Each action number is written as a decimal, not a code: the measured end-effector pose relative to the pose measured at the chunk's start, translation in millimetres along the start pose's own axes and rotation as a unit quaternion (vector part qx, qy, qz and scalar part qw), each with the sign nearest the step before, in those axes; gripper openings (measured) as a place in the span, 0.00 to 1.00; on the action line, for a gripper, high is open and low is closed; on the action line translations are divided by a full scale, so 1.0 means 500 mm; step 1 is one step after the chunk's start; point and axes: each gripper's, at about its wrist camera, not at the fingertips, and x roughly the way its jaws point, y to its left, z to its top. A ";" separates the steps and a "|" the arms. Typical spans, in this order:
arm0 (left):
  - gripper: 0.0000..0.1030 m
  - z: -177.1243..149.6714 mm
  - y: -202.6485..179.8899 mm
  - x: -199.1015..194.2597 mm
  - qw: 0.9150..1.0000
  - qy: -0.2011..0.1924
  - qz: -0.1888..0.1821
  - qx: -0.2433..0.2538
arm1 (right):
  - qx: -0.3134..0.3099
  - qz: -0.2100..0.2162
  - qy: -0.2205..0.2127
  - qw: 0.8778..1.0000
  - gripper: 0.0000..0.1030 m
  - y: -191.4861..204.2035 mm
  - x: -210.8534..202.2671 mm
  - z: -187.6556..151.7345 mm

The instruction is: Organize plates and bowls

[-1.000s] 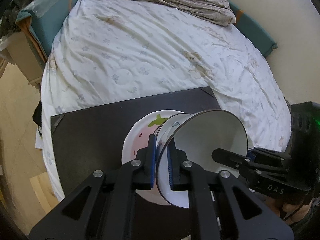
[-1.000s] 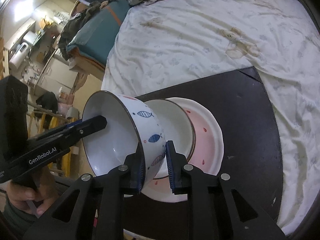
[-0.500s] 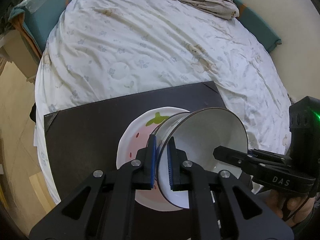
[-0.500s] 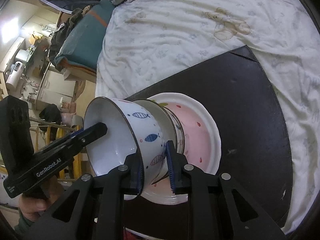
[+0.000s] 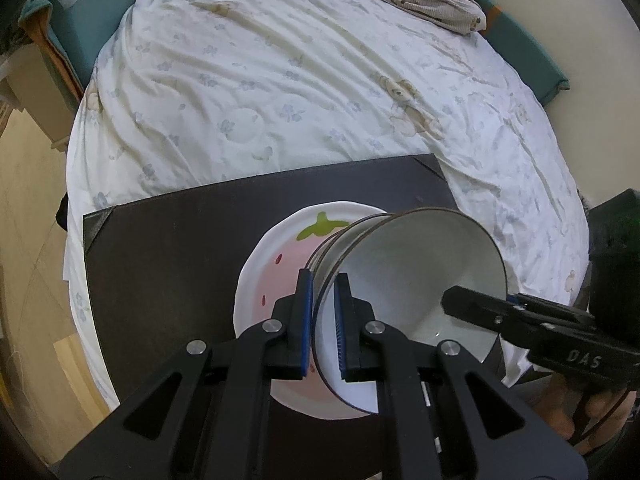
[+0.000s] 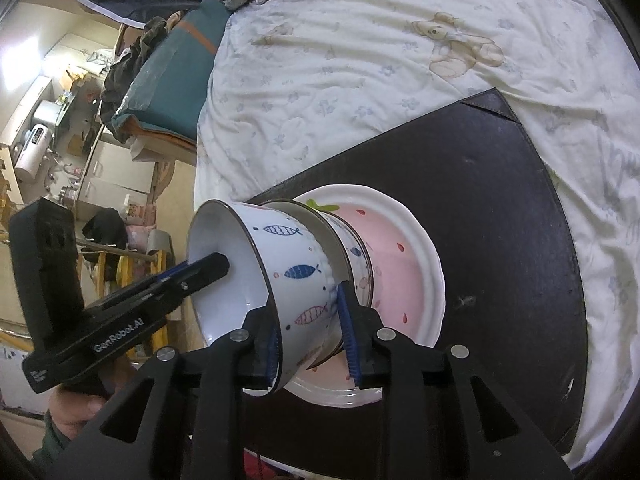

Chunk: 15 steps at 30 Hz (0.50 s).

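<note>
Left gripper (image 5: 323, 322): pads (image 5: 305, 320) closed on the near rim of the top bowl (image 5: 416, 280), one pad outside the wall, one inside. Seen from the right wrist, one finger of this gripper (image 6: 192, 276) reaches into the bowl's mouth.

Right gripper (image 6: 310, 334): jaws spread wider than the bowl wall. Left pad (image 6: 274, 350) sits at the rim inside; right pad (image 6: 346, 332) stands off the outer wall with a visible gap. Not clamping. In the left view one of its fingers (image 5: 476, 306) lies inside the bowl.

Top bowl (image 6: 280, 280): white, fish print in blue and pink, dark rim. Nested in a second bowl (image 6: 340, 248) of the same pattern; only that one's rim and a strip of wall show.

Both bowls sit on the plate (image 6: 416, 264), white rim, pink strawberry centre with green leaf at the far side.

Plate (image 5: 276, 256) rests on a dark mat (image 5: 168, 264), which lies on a bed sheet (image 5: 280, 80) printed with bears and flowers.

A hand (image 6: 74, 410) holds the left gripper's handle, lower left in the right view.
</note>
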 end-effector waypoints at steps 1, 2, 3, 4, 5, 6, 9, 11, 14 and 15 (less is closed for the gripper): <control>0.08 0.000 0.002 0.000 1.000 0.001 0.001 -0.002 | 0.001 0.003 -0.001 1.000 0.30 -0.001 -0.002 0.000; 0.08 0.000 0.005 0.000 1.000 0.001 0.002 -0.005 | 0.001 0.006 -0.002 1.000 0.31 -0.002 -0.004 0.001; 0.08 0.000 0.007 -0.001 1.000 0.000 0.002 -0.006 | -0.001 0.008 -0.002 1.000 0.32 -0.002 -0.007 0.001; 0.08 0.001 0.007 -0.003 1.000 -0.002 0.002 -0.007 | -0.005 0.008 -0.004 1.000 0.33 -0.001 -0.011 0.001; 0.08 0.000 0.008 -0.005 1.000 -0.004 0.002 -0.007 | -0.007 0.005 -0.006 1.000 0.33 -0.002 -0.015 0.002; 0.07 0.000 0.009 -0.006 1.000 -0.004 0.001 -0.006 | -0.010 0.002 -0.011 1.000 0.33 -0.004 -0.019 0.002; 0.07 0.000 0.010 -0.006 1.000 -0.001 0.001 -0.008 | -0.010 0.006 -0.018 1.000 0.33 -0.005 -0.026 0.004; 0.07 -0.001 0.009 -0.007 1.000 -0.002 0.002 -0.005 | -0.006 -0.004 -0.031 0.999 0.33 -0.010 -0.033 0.004; 0.08 -0.002 0.011 -0.008 1.000 -0.005 0.001 -0.005 | 0.010 0.007 -0.044 0.999 0.33 -0.025 -0.039 0.012; 0.08 -0.003 0.010 -0.008 1.000 -0.005 0.000 -0.005 | 0.014 0.011 -0.047 0.999 0.33 -0.029 -0.036 0.017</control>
